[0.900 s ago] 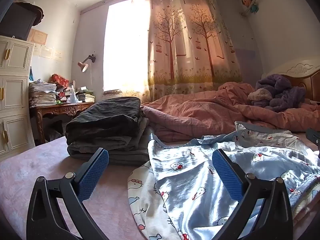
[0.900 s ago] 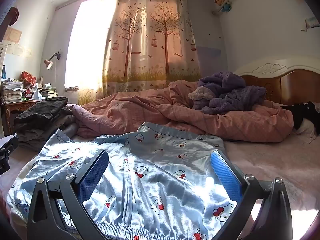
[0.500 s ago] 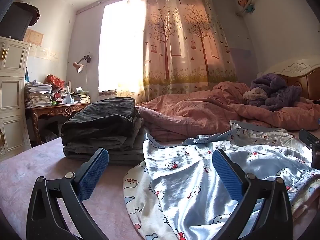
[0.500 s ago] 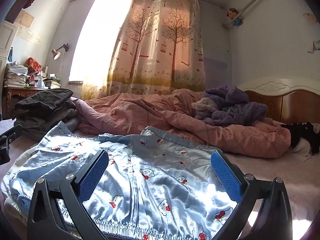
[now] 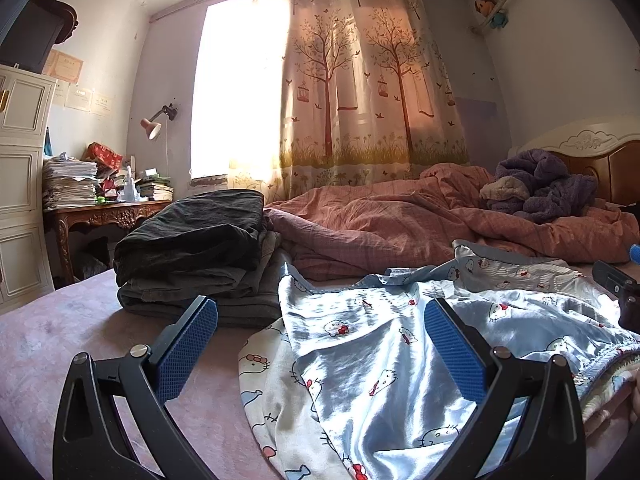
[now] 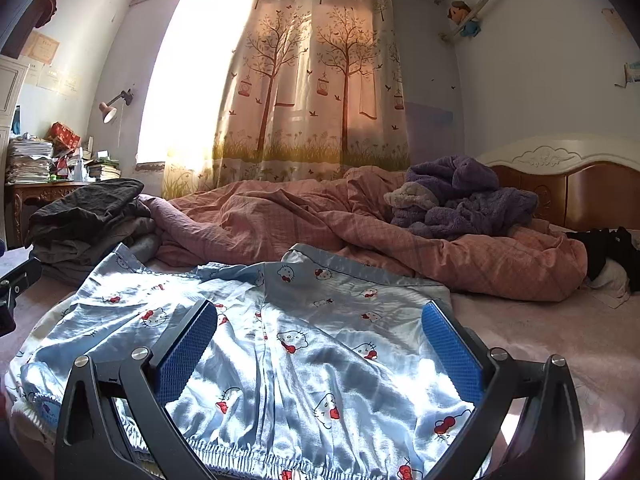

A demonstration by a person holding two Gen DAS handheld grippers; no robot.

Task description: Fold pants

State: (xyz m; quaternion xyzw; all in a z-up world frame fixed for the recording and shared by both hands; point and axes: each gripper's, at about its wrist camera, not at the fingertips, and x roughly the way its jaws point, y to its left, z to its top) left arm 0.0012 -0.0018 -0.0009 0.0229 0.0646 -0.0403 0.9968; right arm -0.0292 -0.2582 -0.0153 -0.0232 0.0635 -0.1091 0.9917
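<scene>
Light blue satin pants [image 6: 288,344] with a cat print lie spread on the pink bed, elastic waistband toward me; they also show in the left wrist view [image 5: 372,360]. My right gripper [image 6: 320,344] is open and empty above the waistband half. My left gripper [image 5: 320,340] is open and empty over the pants' left edge, where a white printed garment [image 5: 264,384] shows underneath. Part of the right gripper [image 5: 616,288] shows at the left view's right edge.
A stack of folded dark clothes [image 5: 192,256] sits on the bed at left. A rumpled pink quilt [image 6: 360,232] with a purple fleece garment [image 6: 460,200] lies behind the pants. A wooden desk [image 5: 100,216] and white cabinet [image 5: 20,184] stand left; the headboard [image 6: 560,184] right.
Both grippers have tilted up and shifted slightly, so the views show more of the wall and curtain. The pants have not moved. Both grippers stay open.
</scene>
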